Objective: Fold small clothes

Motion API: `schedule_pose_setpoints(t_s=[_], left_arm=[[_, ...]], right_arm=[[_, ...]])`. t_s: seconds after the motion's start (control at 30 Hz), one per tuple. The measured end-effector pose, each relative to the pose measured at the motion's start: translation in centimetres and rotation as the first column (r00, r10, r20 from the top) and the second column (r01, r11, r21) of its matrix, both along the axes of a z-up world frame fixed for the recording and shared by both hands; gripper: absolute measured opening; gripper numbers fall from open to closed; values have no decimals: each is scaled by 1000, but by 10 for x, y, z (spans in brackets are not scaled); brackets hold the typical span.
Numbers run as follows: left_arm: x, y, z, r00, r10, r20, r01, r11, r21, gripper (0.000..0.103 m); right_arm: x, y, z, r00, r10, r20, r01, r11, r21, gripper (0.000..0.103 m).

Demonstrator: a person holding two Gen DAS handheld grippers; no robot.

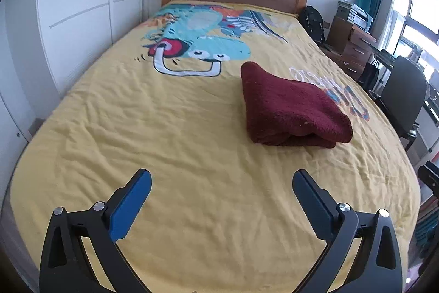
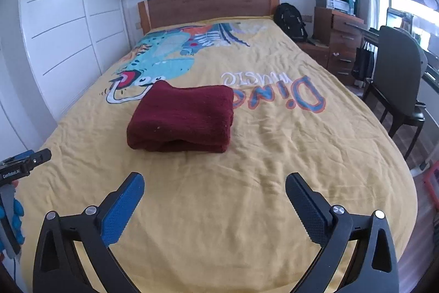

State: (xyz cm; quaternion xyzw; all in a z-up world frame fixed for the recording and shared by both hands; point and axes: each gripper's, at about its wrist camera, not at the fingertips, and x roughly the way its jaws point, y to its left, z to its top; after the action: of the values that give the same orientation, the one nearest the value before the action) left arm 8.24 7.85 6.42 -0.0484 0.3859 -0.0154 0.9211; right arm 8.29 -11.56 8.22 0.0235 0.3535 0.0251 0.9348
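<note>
Right wrist view: maroon folded cloth (image 2: 181,118) on bed (image 2: 274,169), soft, thick, light, floppy; pinch near folded edge. Left gripper (image 1: 222,206) and right gripper (image 2: 215,206): jaws wide apart, empty.

A dark red, fuzzy cloth (image 2: 181,118) is seen folded into a thick, roughly rectangular bundle (several layers are shown at its near edge). It is laid flat on the yellow bedspread (image 2: 247,169), left of centre in the right wrist view and right of centre in the left wrist view.
</note>
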Motion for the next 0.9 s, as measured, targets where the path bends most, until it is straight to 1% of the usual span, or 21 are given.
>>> schedule_pose_setpoints(t_s=[0.27, 0.53, 0.77, 0.9], left_arm=[[-29, -6, 6, 998, 19, 61, -24, 996, 81, 102], [-43, -3, 9, 996, 22, 85, -30, 995, 91, 102], [-52, -3, 18, 991, 42, 129, -54, 994, 98, 102], [-58, -2, 25, 985, 55, 161, -75, 990, 121, 102]], right_arm=[[-25, -2, 4, 999, -21, 32, 22, 1000, -4, 103], [-40, -6, 9, 998, -41, 53, 41, 999, -4, 103], [-49, -10, 15, 996, -53, 79, 54, 998, -12, 103], [-53, -12, 18, 995, -57, 87, 58, 998, -15, 103]])
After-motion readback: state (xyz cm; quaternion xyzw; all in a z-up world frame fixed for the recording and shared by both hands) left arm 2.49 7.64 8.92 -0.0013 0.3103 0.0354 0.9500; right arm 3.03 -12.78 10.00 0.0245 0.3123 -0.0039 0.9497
